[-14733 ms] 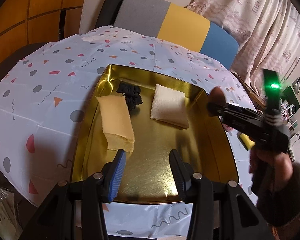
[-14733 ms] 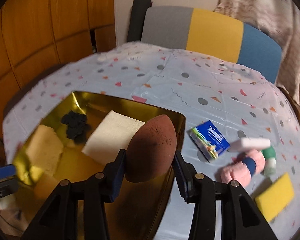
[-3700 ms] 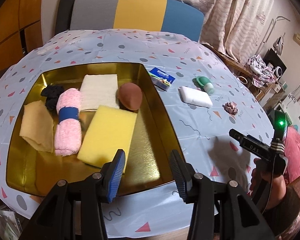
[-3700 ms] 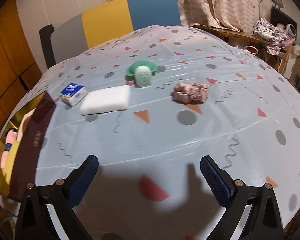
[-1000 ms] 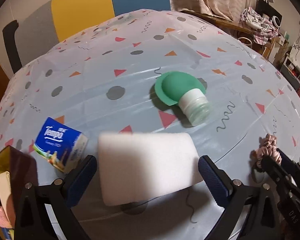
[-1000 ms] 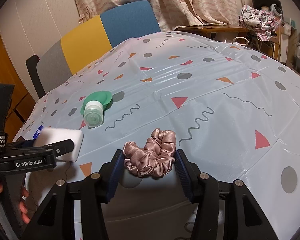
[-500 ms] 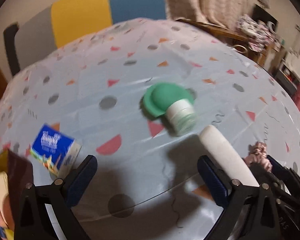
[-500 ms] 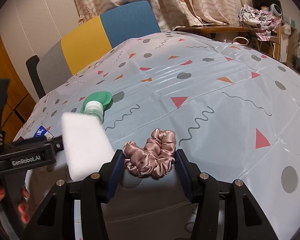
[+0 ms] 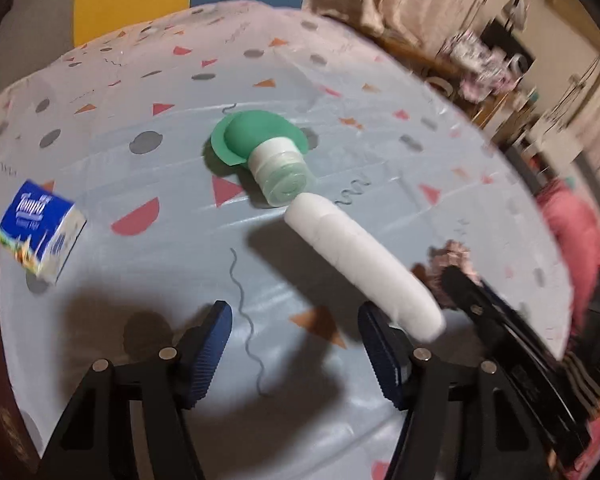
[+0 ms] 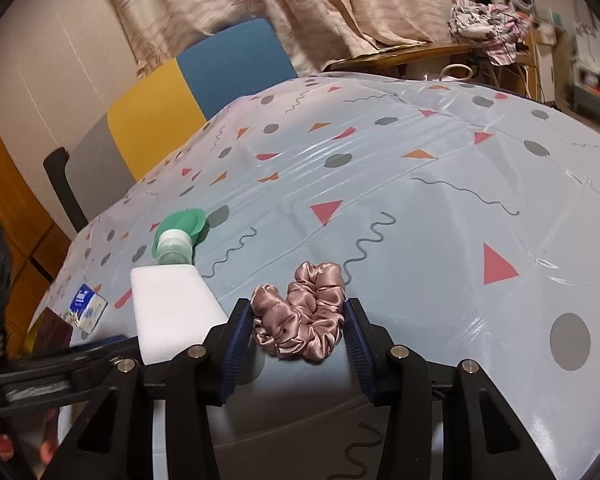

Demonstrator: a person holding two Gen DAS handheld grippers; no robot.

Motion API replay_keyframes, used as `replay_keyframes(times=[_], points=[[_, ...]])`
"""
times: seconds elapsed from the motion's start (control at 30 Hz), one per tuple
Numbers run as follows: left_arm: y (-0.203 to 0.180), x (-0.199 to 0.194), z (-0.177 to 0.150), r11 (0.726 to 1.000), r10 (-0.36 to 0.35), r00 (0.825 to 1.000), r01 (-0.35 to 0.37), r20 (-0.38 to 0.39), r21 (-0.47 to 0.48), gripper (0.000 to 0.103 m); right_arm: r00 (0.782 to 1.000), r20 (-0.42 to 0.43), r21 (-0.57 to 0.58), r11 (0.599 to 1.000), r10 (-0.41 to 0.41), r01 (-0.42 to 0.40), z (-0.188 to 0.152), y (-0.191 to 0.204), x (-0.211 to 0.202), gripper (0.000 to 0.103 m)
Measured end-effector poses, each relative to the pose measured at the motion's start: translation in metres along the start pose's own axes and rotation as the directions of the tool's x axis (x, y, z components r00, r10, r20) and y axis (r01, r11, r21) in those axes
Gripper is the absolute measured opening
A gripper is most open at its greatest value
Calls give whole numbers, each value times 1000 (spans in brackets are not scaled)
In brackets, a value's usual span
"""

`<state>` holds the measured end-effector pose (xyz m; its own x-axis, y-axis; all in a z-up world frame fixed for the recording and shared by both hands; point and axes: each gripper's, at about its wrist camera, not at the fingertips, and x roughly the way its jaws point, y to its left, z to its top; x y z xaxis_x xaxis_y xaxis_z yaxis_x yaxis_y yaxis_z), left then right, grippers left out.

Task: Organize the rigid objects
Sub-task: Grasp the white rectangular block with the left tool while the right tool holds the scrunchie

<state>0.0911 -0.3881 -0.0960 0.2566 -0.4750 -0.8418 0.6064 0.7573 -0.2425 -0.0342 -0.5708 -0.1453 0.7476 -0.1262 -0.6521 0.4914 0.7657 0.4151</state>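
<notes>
since a second before, the white sponge (image 9: 362, 266) had tipped onto its edge beside the left gripper (image 9: 294, 340), whose closing jaws held nothing; right gripper (image 10: 296, 334) clamped the pink scrunchie (image 10: 300, 316).

Black tongs (image 10: 298, 326) with 2 ribbed blue pads (image 9: 210, 344), silver screws.

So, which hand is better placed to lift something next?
Right. The right gripper has just been closing, with the pink scrunchie between its pads, touching both. The left gripper has also been closing, but nothing is between its jaws: the white sponge leans outside one finger.
</notes>
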Motion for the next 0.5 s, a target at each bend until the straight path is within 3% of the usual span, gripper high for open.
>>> replay_keyframes(times=[0.1,0.17,0.27,0.37,0.5], points=[[11,-12,-7,991,-102,994,104,31,-89,66,1000,0,1,1000,-1,1,0,0,0,47],[16,-11,-4,970,-164,986,166,26,-179,67,1000,2,3,1000,-3,3,0,0,0,47],[11,6,8,954,-167,985,153,-32,-257,67,999,23,22,999,-33,32,0,-3,-3,47],[4,19,20,935,-211,976,187,-52,-300,67,998,46,77,996,-41,37,0,-13,-8,47],[-8,38,36,931,-168,977,115,-129,-347,70,997,60,104,994,-46,40,0,-19,-11,47]])
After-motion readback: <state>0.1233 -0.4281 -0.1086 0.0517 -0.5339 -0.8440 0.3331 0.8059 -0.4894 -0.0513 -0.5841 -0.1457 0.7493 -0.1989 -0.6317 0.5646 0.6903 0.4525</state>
